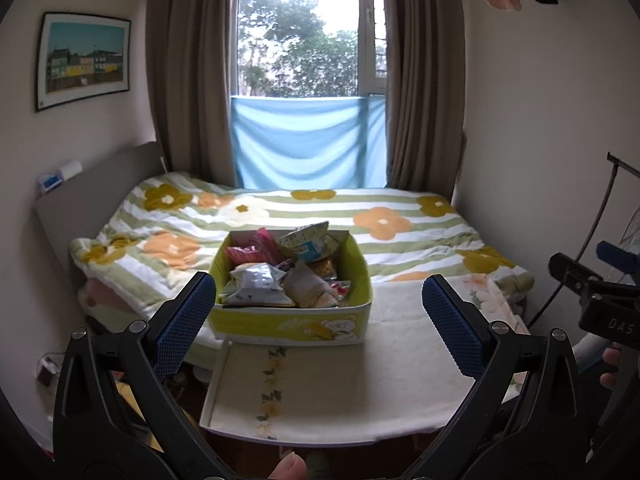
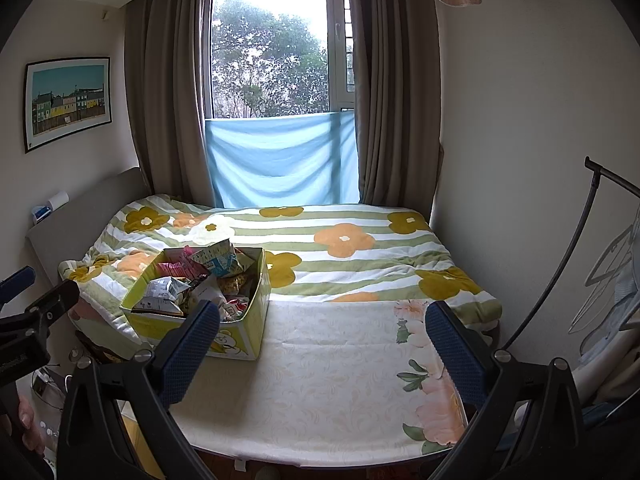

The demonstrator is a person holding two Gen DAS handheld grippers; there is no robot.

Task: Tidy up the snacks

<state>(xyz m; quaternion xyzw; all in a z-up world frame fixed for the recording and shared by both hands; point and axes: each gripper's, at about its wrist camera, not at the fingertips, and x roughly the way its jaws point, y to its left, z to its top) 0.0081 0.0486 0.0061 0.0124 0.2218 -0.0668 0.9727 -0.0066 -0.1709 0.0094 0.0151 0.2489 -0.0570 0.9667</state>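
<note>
While you hold both tools above the foot of the bed, your left gripper point(image 1: 320, 320) has its blue-padded fingers point(image 1: 182, 326) spread wide with nothing between them, and your right gripper point(image 2: 322, 350) stands just as wide and just as empty. From the left wrist view, your right gripper shows at the far right edge, well apart from the snacks.

Below the fingers lies a cream sheet with pale flower print point(image 2: 320, 380), spread flat over the near end of the bed. On its far left part sits the yellow-green cardboard box with a cartoon bear on its front point(image 1: 292, 326), upright and open at the top. It is heaped with loose snack packets point(image 1: 280, 276): a silver-grey pouch point(image 1: 256, 280) near the front, a pink packet point(image 1: 256, 250) toward the back, and a pale blue-and-white one point(image 1: 308, 240) tilted above the rear rim.

Beyond the box, a green-and-white striped quilt with orange and mustard flowers point(image 2: 344, 240) covers the rest of the bed. Behind it, a light blue cloth point(image 2: 280, 160) hangs across the lower window between brown curtains point(image 2: 168, 100), and a framed picture of coloured houses point(image 2: 68, 102) hangs on the left wall.
</note>
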